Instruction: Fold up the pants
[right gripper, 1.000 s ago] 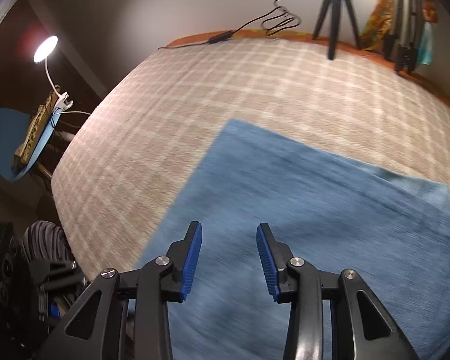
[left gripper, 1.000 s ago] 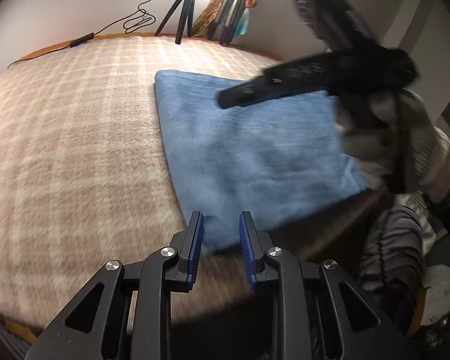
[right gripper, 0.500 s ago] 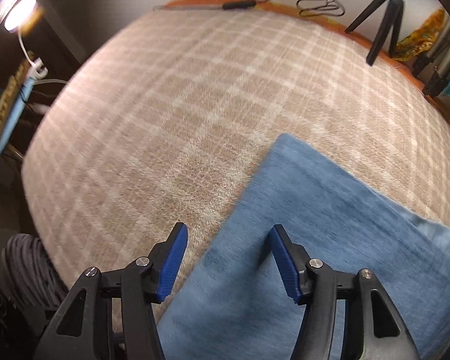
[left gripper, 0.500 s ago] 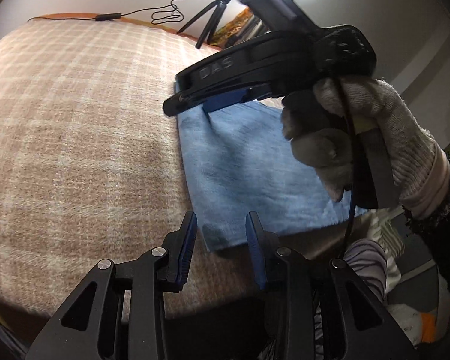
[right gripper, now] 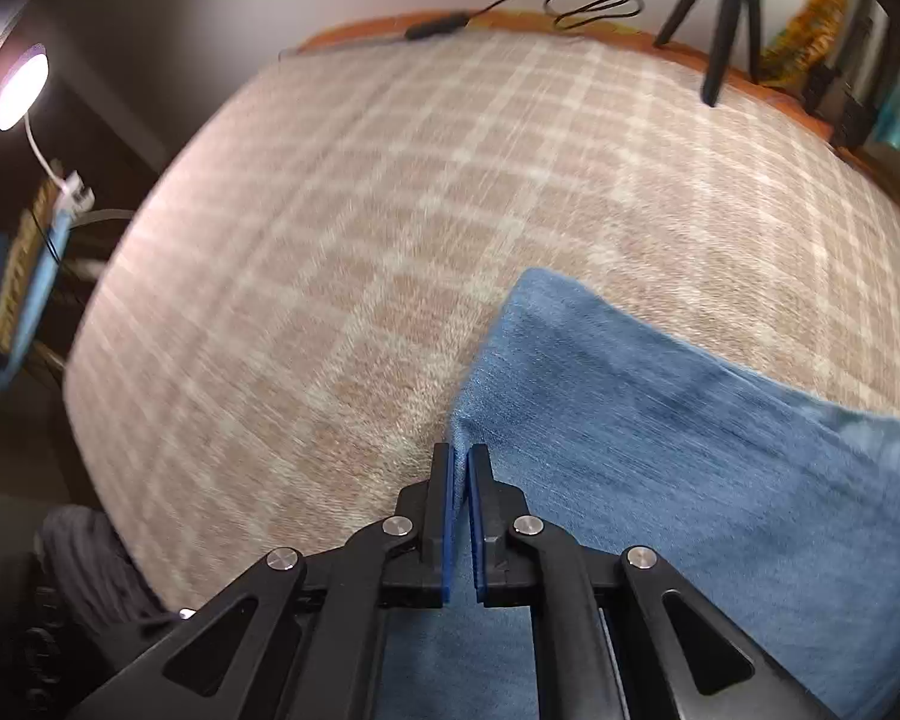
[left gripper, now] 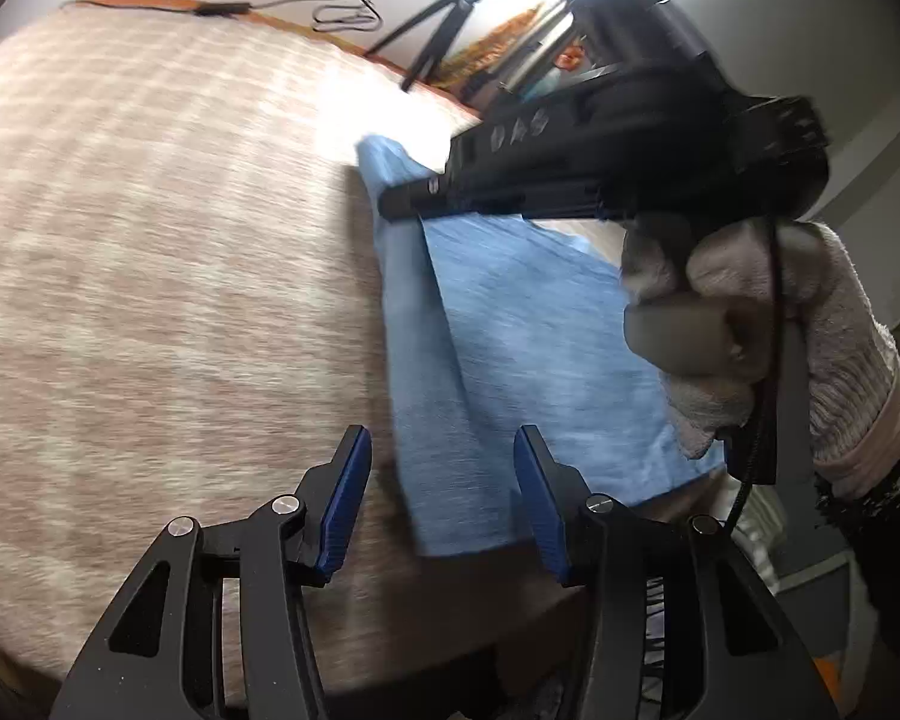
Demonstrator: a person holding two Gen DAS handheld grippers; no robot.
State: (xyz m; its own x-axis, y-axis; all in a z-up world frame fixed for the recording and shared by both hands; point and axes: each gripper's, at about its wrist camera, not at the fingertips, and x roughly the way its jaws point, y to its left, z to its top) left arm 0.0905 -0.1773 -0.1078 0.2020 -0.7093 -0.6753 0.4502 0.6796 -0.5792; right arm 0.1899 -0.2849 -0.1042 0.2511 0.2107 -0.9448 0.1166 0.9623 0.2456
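Pants [left gripper: 546,348], blue denim already folded into a rectangle, lie at the near right corner of the plaid blanket [left gripper: 150,276], one end reaching its near edge. Half a second ago my right gripper [right gripper: 461,462] was spread wide over the cloth's left edge; now its jaws have pinched that edge, and the left wrist view shows a ridge of fabric lifted along it. I read that as the start of another fold, the edge about to be carried across. My left gripper [left gripper: 441,474] has widened and straddles the near corner, gripping nothing yet. On the right tool's side I can read raised letters, seemingly "DAS"; nothing else is legible.
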